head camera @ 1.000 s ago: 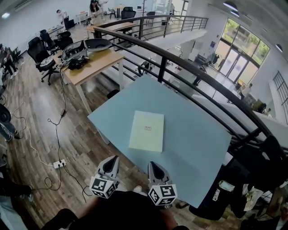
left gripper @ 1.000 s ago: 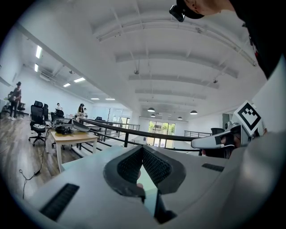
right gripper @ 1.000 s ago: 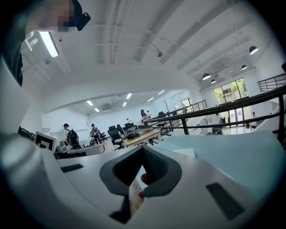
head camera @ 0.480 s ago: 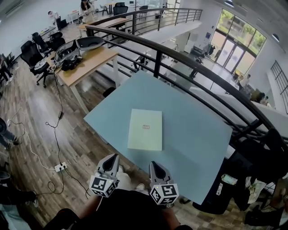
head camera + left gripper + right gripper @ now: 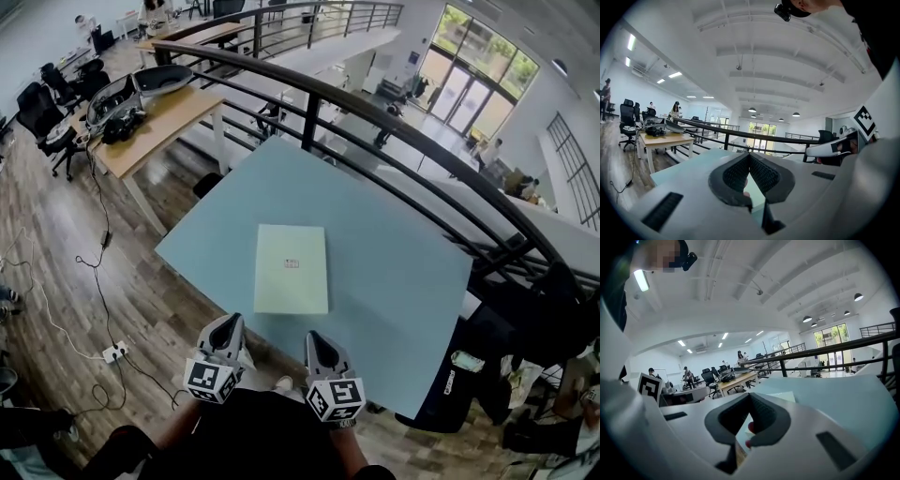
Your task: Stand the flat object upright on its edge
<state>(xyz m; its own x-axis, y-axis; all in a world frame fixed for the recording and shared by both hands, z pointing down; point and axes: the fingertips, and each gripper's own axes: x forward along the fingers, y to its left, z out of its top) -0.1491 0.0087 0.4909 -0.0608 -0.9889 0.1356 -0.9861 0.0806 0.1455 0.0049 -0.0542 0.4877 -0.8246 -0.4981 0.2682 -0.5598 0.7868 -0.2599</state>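
A pale green flat book (image 5: 292, 268) lies face up near the front of the light blue table (image 5: 394, 281). Both grippers hover short of the table's near edge, side by side, pointing toward the book. My left gripper (image 5: 226, 325) is shut with nothing between its jaws; its tips meet in the left gripper view (image 5: 749, 154). My right gripper (image 5: 318, 339) is also shut and empty, its tips touching in the right gripper view (image 5: 750, 395). In the right gripper view the book (image 5: 780, 396) shows just beyond the jaws.
A black metal railing (image 5: 394, 122) runs along the table's far side. A wooden desk (image 5: 159, 108) with gear stands at the back left. Cables and a power strip (image 5: 112, 352) lie on the wooden floor. A dark bag (image 5: 525, 328) sits by the table's right end.
Both grippers have moved toward the table, and the head view has shifted so the table and book sit closer and more to the left. The jaws stay shut.
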